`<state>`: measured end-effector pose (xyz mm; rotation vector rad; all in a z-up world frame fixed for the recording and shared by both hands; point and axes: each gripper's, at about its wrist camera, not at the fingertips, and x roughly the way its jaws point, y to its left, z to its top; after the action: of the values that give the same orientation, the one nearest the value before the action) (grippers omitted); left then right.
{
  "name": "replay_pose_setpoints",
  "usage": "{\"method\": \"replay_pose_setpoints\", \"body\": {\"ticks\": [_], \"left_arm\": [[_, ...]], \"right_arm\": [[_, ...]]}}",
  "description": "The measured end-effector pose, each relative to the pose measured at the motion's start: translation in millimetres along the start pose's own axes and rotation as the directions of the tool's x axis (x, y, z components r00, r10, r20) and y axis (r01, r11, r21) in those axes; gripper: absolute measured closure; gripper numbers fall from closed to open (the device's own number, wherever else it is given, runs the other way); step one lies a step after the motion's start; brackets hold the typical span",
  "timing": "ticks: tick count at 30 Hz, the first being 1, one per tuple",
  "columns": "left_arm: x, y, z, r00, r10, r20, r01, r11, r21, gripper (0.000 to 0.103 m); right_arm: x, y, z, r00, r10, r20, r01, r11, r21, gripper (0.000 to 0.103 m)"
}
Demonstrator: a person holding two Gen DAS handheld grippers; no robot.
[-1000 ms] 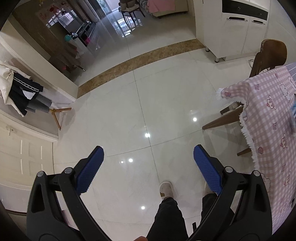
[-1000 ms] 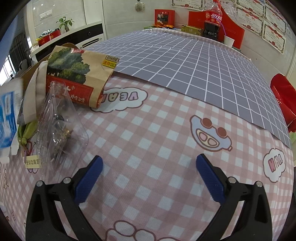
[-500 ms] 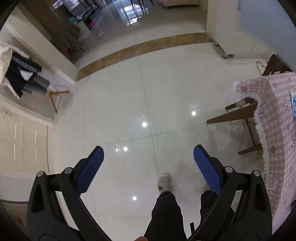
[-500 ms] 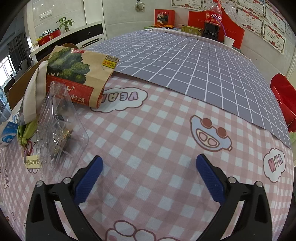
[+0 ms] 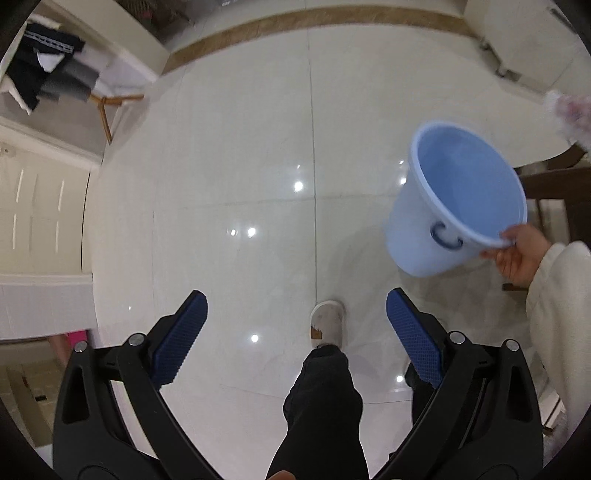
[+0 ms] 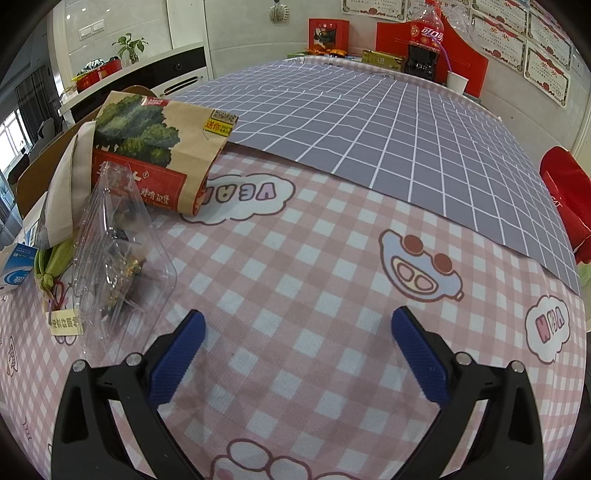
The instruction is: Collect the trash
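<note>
A clear plastic clamshell [image 6: 118,258] with dark scraps inside lies on the pink checked tablecloth [image 6: 332,295], left of my right gripper [image 6: 297,325], which is open and holds nothing. Behind the clamshell lies a brown paper bag [image 6: 155,147] printed with trees. A green scrap with a paper tag [image 6: 51,266] and a blue-white box [image 6: 16,266] sit at the table's left edge. My left gripper [image 5: 295,306] is open over the white tiled floor. To its right a hand [image 5: 517,251] holds a light blue bucket [image 5: 458,195], tilted, by its rim.
A grey grid mat [image 6: 388,118] covers the far half of the table. A soda bottle [image 6: 426,33], a paper cup [image 6: 456,79] and red boxes stand at the back. A red bag [image 6: 565,192] lies at the right edge. Below the left gripper are a leg and slipper [image 5: 327,325]. A wooden chair [image 5: 554,192] stands at right.
The left gripper has tilted further down toward the floor. A hand with a light blue bucket has come into its view at the right. The right gripper has stayed still.
</note>
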<state>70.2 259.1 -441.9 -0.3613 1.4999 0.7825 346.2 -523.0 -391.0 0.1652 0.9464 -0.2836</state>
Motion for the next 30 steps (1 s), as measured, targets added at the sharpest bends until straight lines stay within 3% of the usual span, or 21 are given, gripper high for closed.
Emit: {"method": "replay_pose_setpoints", "body": {"ticks": [5,11,23,30], "left_arm": [[68,-9,-6,0.999,0.021,-0.047,-0.022,1.000,-0.012,0.008],[109,-20,-5,0.997,0.041,-0.065,-0.040,0.999,0.011,0.008],[115,-43,1,0.997,0.061,-0.052,-0.059,0.998,0.028,0.008],[82,-49,10,0.997,0.063,-0.037,-0.062,0.997,0.043,0.008]], "right_arm": [[1,0,0,1.000,0.000,0.000,0.000,1.000,0.000,0.004],[1,0,0,1.000,0.000,0.000,0.000,1.000,0.000,0.004],[0,0,0,1.000,0.000,0.000,0.000,1.000,0.000,0.004],[0,0,0,1.000,0.000,0.000,0.000,1.000,0.000,0.004]]}}
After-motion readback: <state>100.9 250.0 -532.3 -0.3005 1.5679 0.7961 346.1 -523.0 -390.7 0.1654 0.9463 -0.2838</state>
